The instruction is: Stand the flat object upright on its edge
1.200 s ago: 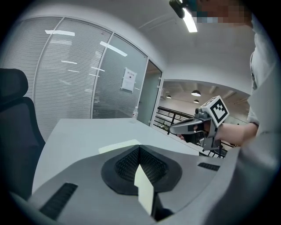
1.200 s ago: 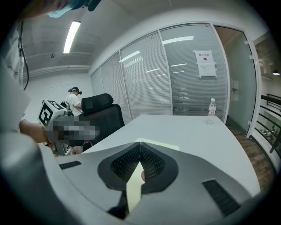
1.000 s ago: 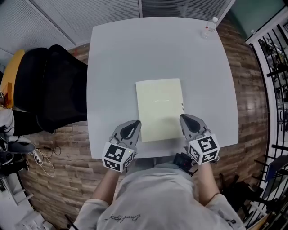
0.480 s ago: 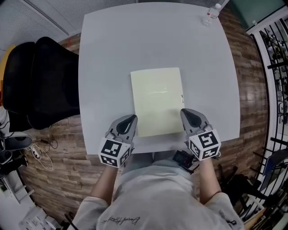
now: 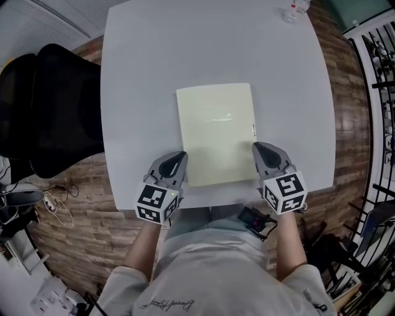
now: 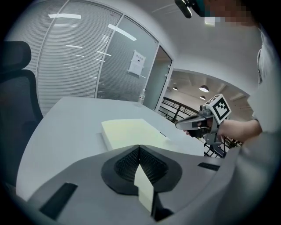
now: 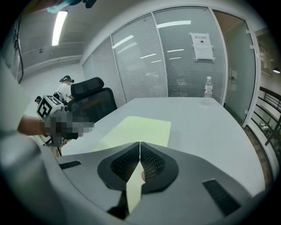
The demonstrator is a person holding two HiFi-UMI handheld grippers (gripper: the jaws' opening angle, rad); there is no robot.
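Observation:
A pale yellow flat pad (image 5: 216,133) lies flat in the middle of the grey table (image 5: 142,74). My left gripper (image 5: 179,158) is shut and empty, its tip just left of the pad's near left corner. Just right of the near right corner sits my right gripper (image 5: 260,149), also shut with nothing in it. In the left gripper view the closed jaws (image 6: 139,147) point at the pad (image 6: 131,132), with the right gripper (image 6: 193,124) across it. The right gripper view shows its closed jaws (image 7: 140,145) and the pad (image 7: 140,129) beyond.
A clear water bottle (image 5: 295,9) stands at the table's far right corner. A black office chair (image 5: 49,111) sits against the table's left side. A dark railing (image 5: 376,92) runs along the right. The table's near edge (image 5: 210,202) lies just behind both grippers.
Both grippers have come down toward the table beside the pad's near corners. Their jaws stayed shut. The pad has not moved on the table.

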